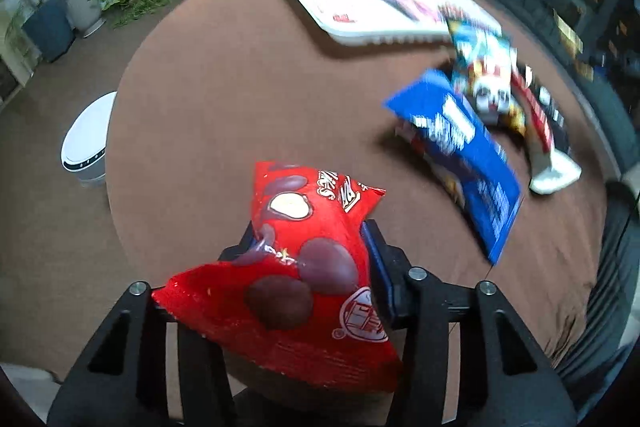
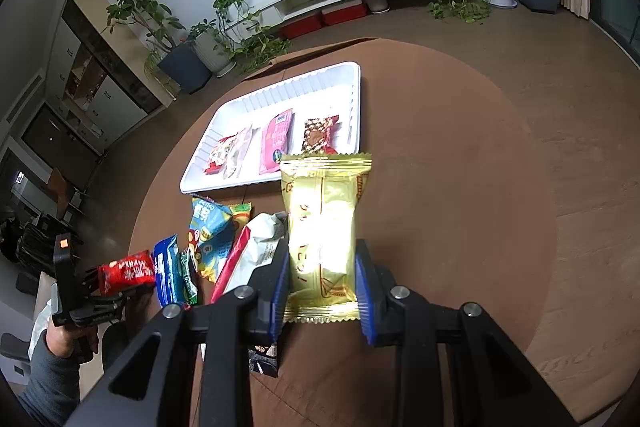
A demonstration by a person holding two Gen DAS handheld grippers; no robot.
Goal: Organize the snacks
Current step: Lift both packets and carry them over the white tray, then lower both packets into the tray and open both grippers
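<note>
Count, both views together.

White tray (image 2: 352, 95): one. Packets lying in it: four — a red-and-white packet (image 2: 218, 155), a clear wrapper (image 2: 240, 157), a pink packet (image 2: 276, 141), a brown checkered packet (image 2: 318, 135).

Gold packet (image 2: 324, 227): one. Red chocolate-ball bag (image 1: 304, 267): one.

Loose pile on the brown round table (image 2: 460, 187): a blue packet (image 2: 166, 267), a light-blue cartoon bag (image 2: 210, 231), a red-and-white bag (image 2: 252, 251), a green wrapper (image 2: 188, 277), a dark packet (image 2: 262, 361) — five told apart, possibly more underneath; overlap and blur prevent a firm tally.

Grippers: two — left gripper (image 1: 308, 251), right gripper (image 2: 322, 283).
</note>
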